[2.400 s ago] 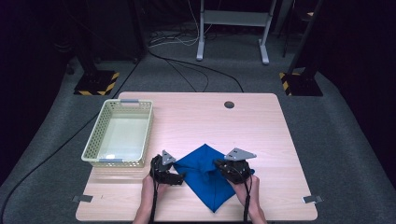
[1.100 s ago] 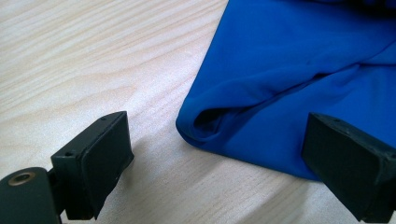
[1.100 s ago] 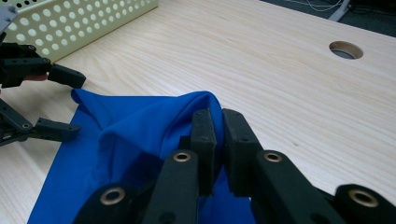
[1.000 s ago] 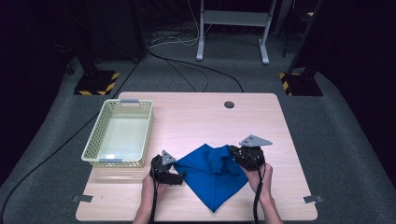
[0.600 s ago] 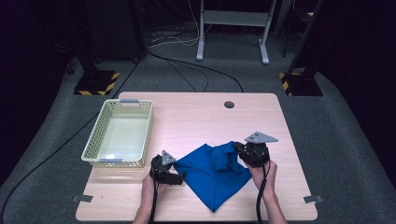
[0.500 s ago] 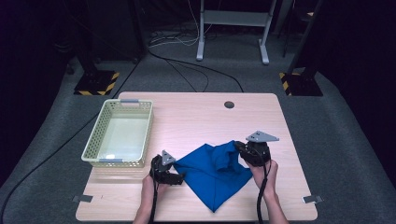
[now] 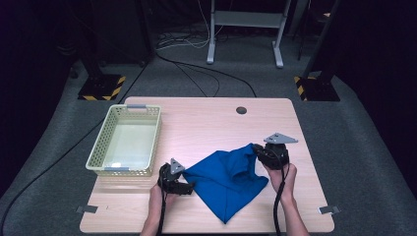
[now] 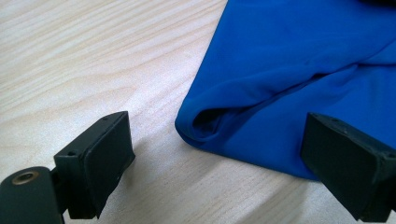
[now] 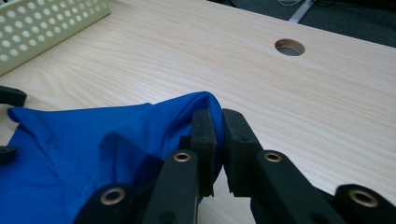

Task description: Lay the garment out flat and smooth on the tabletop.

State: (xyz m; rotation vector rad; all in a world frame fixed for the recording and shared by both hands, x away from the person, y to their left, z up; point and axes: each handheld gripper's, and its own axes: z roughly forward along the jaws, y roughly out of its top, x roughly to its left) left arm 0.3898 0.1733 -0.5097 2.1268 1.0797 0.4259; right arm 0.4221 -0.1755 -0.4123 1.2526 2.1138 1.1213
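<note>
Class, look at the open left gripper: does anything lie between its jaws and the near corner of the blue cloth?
Nothing visible does. The left gripper stands open around the blue cloth's folded corner, with bare table between.

My table (image 7: 206,123) is light wood with a round cable hole (image 7: 241,110) near its twelve o'clock edge. At about nine o'clock I see a cream perforated basket (image 7: 126,140) resting on it. A blue cloth (image 7: 221,182) lies rumpled toward five o'clock, near the front edge.
</note>
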